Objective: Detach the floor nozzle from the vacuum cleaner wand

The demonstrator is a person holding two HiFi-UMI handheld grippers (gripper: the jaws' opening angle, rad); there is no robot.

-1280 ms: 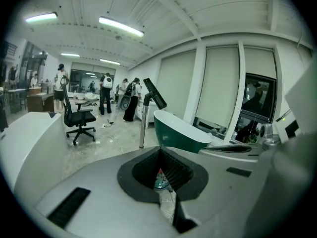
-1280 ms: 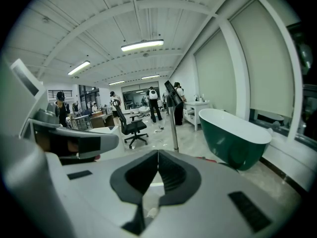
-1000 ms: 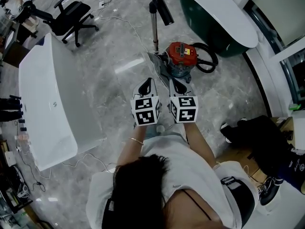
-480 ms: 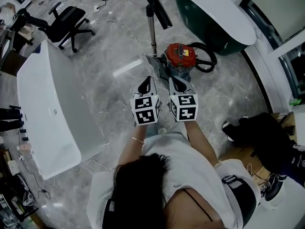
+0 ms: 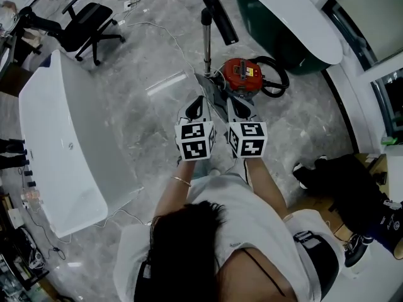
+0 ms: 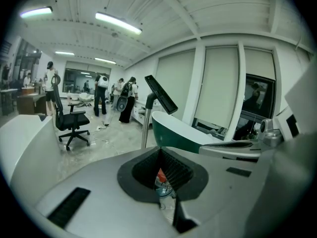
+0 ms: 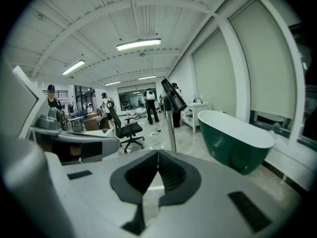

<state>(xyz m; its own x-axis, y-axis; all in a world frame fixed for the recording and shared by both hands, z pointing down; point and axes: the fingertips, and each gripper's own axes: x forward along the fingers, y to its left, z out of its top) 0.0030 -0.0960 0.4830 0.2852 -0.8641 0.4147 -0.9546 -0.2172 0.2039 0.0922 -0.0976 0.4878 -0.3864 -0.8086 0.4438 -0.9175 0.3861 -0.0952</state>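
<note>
Well, in the head view we are holding the left gripper [image 5: 198, 100] and right gripper [image 5: 232, 102] side by side, near the vacuum cleaner [image 5: 242, 73]. The floor nozzle [image 5: 210, 87] is lying on the floor ahead, seemingly joined to the wand [image 5: 206, 39], so detaching is all left to do. The wand is standing upright, long axis vertical. In the left gripper view our jaws are meeting on nothing. In the right gripper view they are likewise closed and empty.

Head view steeply down, gripper views forward (low), all sharing green bathtub [image 7: 233, 145]
</note>
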